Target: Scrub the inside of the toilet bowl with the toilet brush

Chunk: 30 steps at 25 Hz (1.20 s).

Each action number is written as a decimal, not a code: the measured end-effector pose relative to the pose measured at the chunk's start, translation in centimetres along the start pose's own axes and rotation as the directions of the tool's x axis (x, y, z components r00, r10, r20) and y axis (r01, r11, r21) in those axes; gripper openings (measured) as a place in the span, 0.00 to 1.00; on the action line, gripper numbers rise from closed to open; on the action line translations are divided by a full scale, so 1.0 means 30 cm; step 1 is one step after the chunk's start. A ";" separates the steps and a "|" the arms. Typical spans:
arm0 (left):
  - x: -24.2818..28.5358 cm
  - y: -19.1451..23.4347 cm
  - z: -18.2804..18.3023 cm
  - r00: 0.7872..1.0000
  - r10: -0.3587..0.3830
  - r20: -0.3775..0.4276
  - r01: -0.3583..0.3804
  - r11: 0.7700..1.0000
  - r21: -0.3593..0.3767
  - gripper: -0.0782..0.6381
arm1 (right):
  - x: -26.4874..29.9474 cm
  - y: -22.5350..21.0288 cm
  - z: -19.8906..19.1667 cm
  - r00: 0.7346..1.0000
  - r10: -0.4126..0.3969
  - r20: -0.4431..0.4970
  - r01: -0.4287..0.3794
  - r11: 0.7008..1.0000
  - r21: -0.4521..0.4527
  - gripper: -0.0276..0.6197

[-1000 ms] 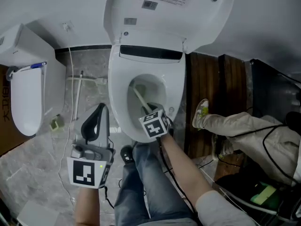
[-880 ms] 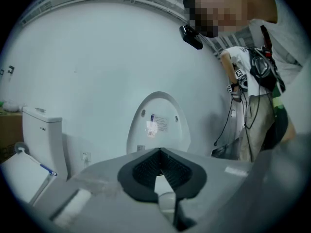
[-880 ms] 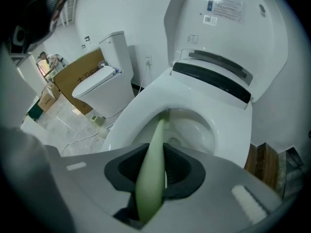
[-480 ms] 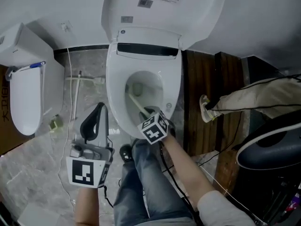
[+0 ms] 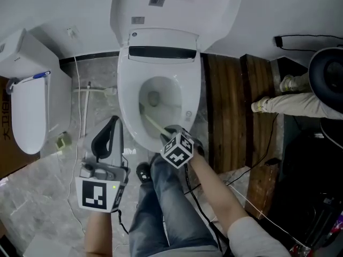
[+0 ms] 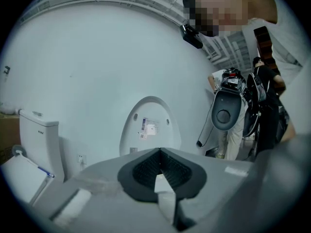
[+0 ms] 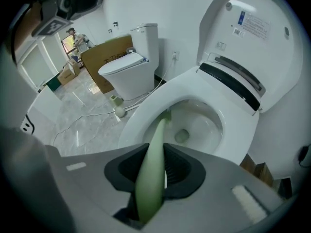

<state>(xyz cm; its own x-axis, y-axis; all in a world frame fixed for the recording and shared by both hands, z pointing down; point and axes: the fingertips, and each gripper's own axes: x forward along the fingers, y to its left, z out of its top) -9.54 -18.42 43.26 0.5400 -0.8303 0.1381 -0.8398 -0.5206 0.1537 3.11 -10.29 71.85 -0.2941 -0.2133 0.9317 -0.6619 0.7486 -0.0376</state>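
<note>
The white toilet (image 5: 128,127) stands in the middle of the head view with its lid (image 5: 177,7) up. My right gripper (image 5: 169,131) hovers at the bowl's near rim, shut on the toilet brush's pale green handle (image 5: 155,123). The handle slants up-left into the bowl (image 5: 161,92), and its far end reaches the left inner wall, where the head is mostly hidden. In the right gripper view the handle (image 7: 151,169) runs out between my right gripper's (image 7: 158,166) jaws towards the bowl (image 7: 199,125). My left gripper (image 5: 113,123) hangs over the floor left of the toilet, shut and empty.
A second white toilet (image 5: 29,108) stands at the left with a cable (image 5: 80,84) trailing on the marble floor (image 5: 43,170). Dark wooden boards (image 5: 230,111) lie right of the bowl. A person's legs (image 5: 300,103) and dark equipment (image 5: 327,71) are at the far right.
The brush's far end has swung from the bowl's middle to its left inner wall. The person at the right has moved away to the right. My left gripper has stayed put.
</note>
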 end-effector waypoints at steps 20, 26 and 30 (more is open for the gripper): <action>-0.056 -0.123 0.020 0.998 -0.059 0.000 0.059 0.998 0.028 0.11 | -0.117 0.063 -0.239 0.983 -0.002 -0.186 -0.059 0.945 -0.321 0.18; -0.072 -0.129 0.021 0.998 -0.062 0.000 0.062 0.997 0.035 0.11 | -0.129 0.055 -0.260 0.983 -0.003 -0.186 -0.047 0.963 -0.266 0.18; -0.081 -0.129 0.016 0.998 -0.057 -0.003 0.057 0.998 0.039 0.11 | -0.120 0.038 -0.252 0.986 -0.019 -0.163 -0.013 0.980 -0.196 0.18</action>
<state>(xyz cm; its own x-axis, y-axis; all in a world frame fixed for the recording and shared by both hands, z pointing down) -7.63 -14.48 41.88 0.5872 -0.7985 0.1324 -0.8091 -0.5746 0.1231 8.64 -3.92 71.19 -0.1647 -0.1225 0.9787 -0.5099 0.8599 0.0219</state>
